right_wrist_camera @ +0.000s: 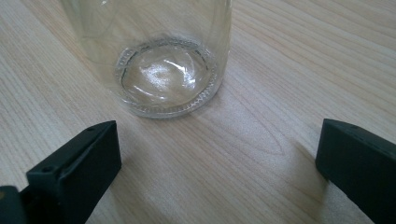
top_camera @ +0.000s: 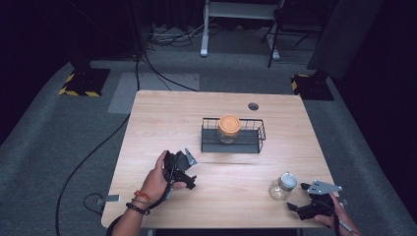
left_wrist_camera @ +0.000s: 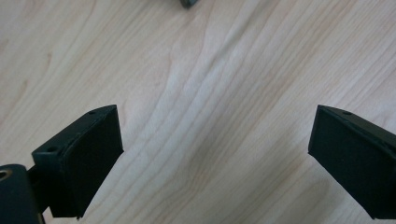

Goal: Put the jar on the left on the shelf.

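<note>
High view: fixed above the near edge, facing forward and down over the whole wooden table [top_camera: 216,196]. Left gripper view: close above bare tabletop. Right gripper view: close to a glass jar [right_wrist_camera: 163,60], also seen at the high view's lower right.

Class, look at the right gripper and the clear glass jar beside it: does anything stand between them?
Nothing visible does. The right gripper stands open, apart from the glass jar, and there is just bare wooden table between its jaws and the jar's base.
</note>
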Tool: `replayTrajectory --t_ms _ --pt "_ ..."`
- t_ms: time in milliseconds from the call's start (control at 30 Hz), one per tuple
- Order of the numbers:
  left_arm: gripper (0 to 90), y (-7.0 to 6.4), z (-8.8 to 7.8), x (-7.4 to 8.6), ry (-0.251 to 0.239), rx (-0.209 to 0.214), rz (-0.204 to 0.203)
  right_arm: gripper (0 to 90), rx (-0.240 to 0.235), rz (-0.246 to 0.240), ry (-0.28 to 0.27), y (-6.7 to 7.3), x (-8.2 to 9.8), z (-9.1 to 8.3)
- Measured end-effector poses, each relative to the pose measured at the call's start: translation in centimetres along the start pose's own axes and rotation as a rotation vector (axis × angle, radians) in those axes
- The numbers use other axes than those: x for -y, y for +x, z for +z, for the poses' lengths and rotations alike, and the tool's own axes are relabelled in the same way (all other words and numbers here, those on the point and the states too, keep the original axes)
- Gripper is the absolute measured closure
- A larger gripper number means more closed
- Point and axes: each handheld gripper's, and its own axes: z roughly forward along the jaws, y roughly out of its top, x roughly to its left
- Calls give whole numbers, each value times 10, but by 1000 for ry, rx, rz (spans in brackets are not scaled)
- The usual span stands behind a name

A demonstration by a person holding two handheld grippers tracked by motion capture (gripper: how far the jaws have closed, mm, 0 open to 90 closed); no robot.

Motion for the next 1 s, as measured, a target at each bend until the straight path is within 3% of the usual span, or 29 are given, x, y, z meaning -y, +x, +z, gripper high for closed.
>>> replayTrajectory --t_ms 333,467,733,900,1000 --pt "27 -4 5 27 27 26 -45 1 0 0 0 0 0 0" --pt "31 -5 2 36 9 42 -93 1 1 1 0 0 0 0" --pt "3 -3 -2 67 -72 121 -220 1 1 1 0 0 0 0" --pt "2 -4 -5 88 -170 108 -227 1 1 1 0 0 0 0" --pt "2 -3 -7 95 -188 101 -240 1 2 2 1 0 0 0"
